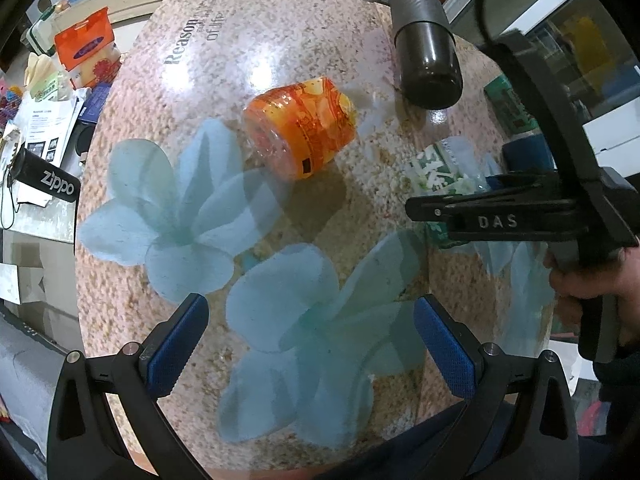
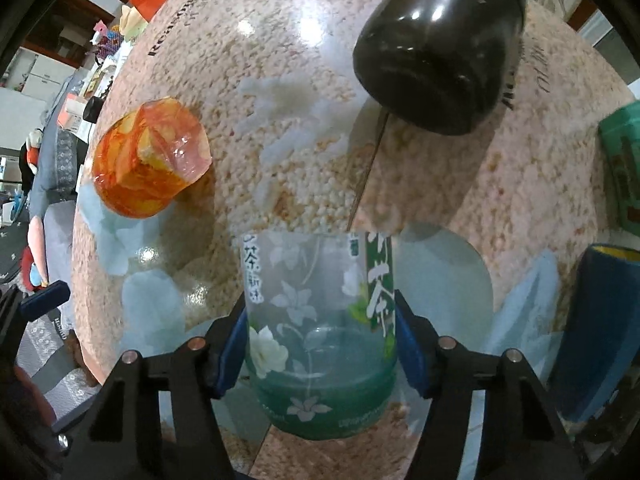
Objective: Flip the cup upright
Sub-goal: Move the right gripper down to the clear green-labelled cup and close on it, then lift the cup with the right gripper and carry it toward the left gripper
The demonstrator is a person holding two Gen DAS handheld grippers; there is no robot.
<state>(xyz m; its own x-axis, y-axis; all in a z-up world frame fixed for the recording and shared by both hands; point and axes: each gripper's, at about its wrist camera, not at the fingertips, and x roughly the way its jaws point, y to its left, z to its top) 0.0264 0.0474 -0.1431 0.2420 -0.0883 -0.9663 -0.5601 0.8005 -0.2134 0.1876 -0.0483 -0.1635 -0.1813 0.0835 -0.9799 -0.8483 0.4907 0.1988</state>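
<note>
While right claw (image 2: pixel 320 340) grips cup (image 2: pixel 320 320); left claw (image 1: pixel 312 344) wide

My left wrist view looks down across the table (image 1: pixel 280 40) from farther back. My right sits close. Both share the orange cup (image 1: pixel 300 128) (image 2: pixel 150 156), at my right view's 10 o'clock.

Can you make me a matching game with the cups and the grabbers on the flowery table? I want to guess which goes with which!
Things:
1. orange cup
2. green flower cup
3. dark cup
4. left gripper

States:
A. open, with nothing between its blue pads
B. between the right gripper's blue pads
C. lying on its side in the middle of the table
D. lying at the far side of the table, shiny and almost black

Pairs: 1-C, 2-B, 3-D, 4-A
</note>
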